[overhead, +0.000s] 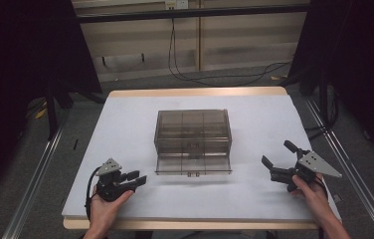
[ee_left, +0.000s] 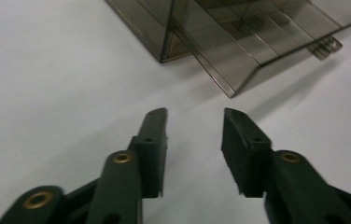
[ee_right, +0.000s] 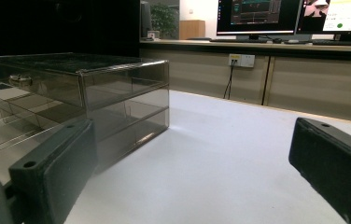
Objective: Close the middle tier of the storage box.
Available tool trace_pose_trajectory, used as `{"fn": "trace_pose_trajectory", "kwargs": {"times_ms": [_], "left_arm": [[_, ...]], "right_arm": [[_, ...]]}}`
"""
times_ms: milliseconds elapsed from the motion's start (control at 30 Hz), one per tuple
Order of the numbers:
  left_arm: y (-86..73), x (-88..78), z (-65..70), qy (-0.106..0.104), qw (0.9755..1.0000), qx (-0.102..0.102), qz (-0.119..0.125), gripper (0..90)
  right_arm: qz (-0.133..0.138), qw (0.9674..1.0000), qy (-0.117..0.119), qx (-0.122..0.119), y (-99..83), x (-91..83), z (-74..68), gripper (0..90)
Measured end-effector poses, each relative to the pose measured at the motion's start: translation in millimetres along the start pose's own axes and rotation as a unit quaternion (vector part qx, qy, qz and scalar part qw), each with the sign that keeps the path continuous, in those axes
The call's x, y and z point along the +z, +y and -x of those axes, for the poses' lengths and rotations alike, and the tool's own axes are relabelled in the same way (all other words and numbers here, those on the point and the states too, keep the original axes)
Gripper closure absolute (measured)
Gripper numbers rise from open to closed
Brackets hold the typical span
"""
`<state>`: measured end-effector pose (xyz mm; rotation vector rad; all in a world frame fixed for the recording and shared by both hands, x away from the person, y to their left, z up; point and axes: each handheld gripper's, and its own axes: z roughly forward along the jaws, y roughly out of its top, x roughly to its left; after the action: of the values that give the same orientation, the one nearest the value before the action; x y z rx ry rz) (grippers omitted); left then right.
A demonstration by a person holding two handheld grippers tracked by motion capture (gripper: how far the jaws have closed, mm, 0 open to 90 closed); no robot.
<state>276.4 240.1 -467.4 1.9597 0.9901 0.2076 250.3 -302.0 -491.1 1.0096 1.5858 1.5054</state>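
Observation:
A smoky see-through drawer box [overhead: 193, 124] stands in the middle of the white table [overhead: 125, 129]. Its bottom drawer [overhead: 193, 164] is pulled out toward the person; the upper drawer is pushed in. My left gripper [overhead: 138, 178] rests low at the front left, short of the drawer's left corner, open with nothing between its jaws. In the left gripper view the left gripper [ee_left: 195, 114] points at the drawer corner [ee_left: 232, 74]. My right gripper [overhead: 276, 152] hovers to the right of the box, wide open and empty. In the right gripper view the right gripper [ee_right: 187, 140] faces the box [ee_right: 117, 88].
The table's wooden rim [overhead: 195, 92] runs along the far side. Cables [overhead: 185, 74] lie on the floor beyond it. Dark curtains and metal rails [overhead: 36, 174] flank both sides. Monitors [ee_right: 257, 16] stand on a counter far behind the table.

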Motion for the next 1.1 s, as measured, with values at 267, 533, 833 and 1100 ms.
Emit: {"fn": "trace_pose_trajectory", "kwargs": {"times_ms": [267,533,833,1100], "left_arm": [[-0.2,-0.5,16.1,-0.059,0.9977,0.032,-0.002,84.3],[0.2,5.4,31.6,-0.083,0.9925,0.088,-0.020,90.0],[1.6,11.3,41.3,-0.097,0.9882,0.112,-0.037,90.0],[8.7,22.8,49.3,-0.111,0.9816,0.147,-0.051,90.0]], "right_arm": [[-0.001,1.0000,-0.001,-0.001,-0.1,-0.1,-0.2,0.8],[0.000,1.0000,-0.001,0.002,0.0,0.0,0.0,0.8],[0.000,1.0000,-0.001,0.002,0.0,-0.1,-0.1,0.8],[0.000,1.0000,-0.001,0.001,0.0,0.0,-0.1,0.8]]}}
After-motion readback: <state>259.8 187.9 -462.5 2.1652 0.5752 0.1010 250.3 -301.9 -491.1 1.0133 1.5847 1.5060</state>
